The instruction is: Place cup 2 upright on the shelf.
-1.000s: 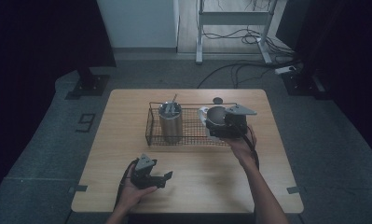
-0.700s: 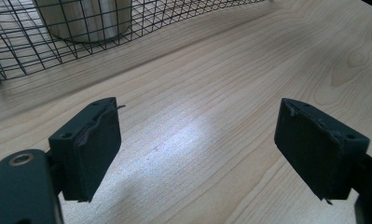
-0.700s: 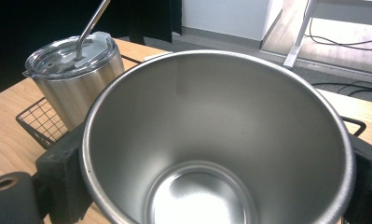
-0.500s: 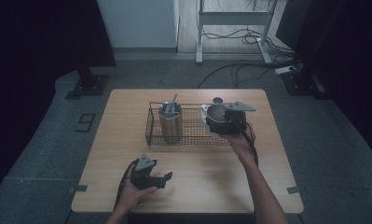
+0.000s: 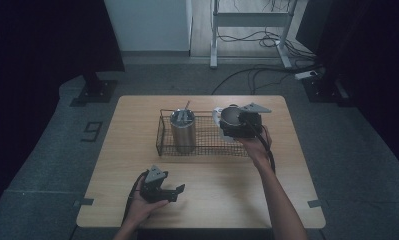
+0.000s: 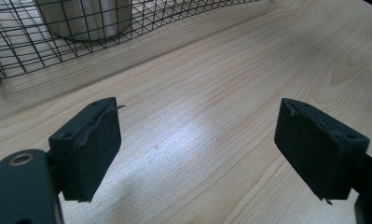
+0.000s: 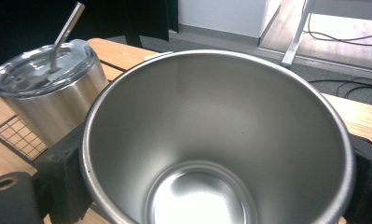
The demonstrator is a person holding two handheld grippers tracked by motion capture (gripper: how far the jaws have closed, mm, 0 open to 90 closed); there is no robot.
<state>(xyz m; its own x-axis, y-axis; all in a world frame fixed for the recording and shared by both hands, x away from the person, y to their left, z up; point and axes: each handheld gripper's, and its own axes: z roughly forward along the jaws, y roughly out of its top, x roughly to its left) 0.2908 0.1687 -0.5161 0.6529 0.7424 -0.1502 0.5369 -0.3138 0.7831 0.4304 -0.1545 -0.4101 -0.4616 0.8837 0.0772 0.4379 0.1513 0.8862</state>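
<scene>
High view: right gripper (image 5: 239, 124) clamps an open steel cup (image 5: 230, 115) above the right end of the wire basket (image 5: 207, 150), with the lidded tumbler (image 5: 183, 131) standing at the basket's left end. Left gripper (image 5: 162, 189) rests near the table's (image 5: 287, 190) front edge.

Left gripper view: jaws wide, nothing between them, bare wood beneath.

Right gripper view: pads squeeze the cup's slick, tapered wall, so it could slip out or tilt. Lowered carelessly, its base could catch the basket rim or knock the tumbler's straw (image 7: 65, 35).

Two steel tumblers (image 5: 183, 131) (image 5: 230, 116) (one basket (image 5: 207, 149))
</scene>
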